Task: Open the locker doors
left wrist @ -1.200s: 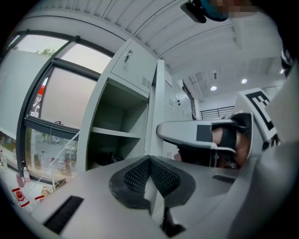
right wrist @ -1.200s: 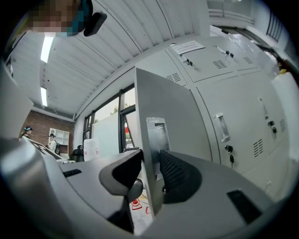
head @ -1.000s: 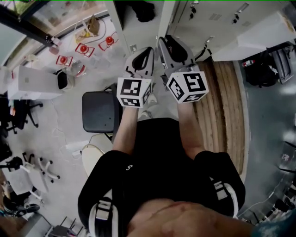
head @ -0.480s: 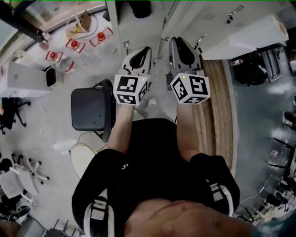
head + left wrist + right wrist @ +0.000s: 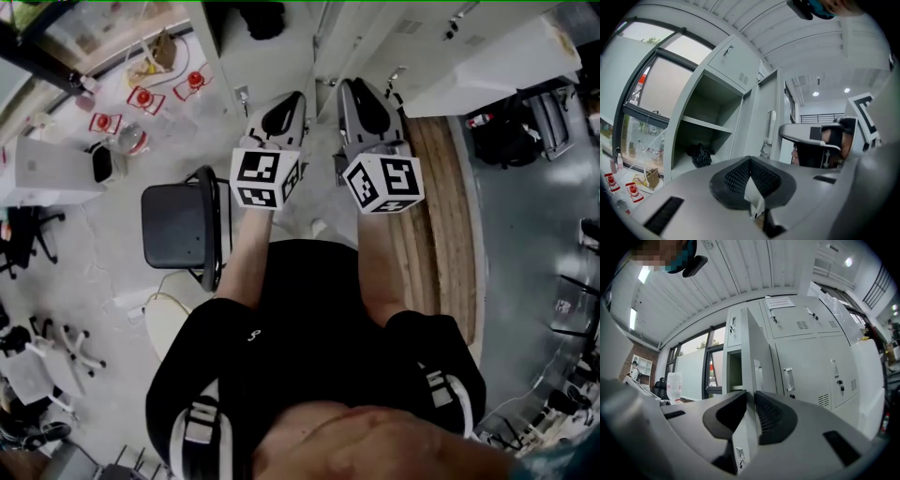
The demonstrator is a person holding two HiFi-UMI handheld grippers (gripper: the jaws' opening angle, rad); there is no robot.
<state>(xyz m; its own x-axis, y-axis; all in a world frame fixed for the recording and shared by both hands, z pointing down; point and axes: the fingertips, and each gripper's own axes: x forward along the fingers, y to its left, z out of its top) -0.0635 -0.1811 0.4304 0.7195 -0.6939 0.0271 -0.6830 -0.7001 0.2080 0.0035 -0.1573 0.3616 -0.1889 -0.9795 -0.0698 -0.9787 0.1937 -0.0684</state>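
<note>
Though a notice (image 5: 780, 301) sits beyond the open door (image 5: 757, 352), its print blurs.

Office — grey lockers (image 5: 806, 362), black chair (image 5: 178, 225)

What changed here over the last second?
The right gripper has just been closing its jaws, which now pinch the edge of the open locker door standing between them. Unchanged: the left gripper stays alongside it, and the chair only shifts with the head camera.
</note>
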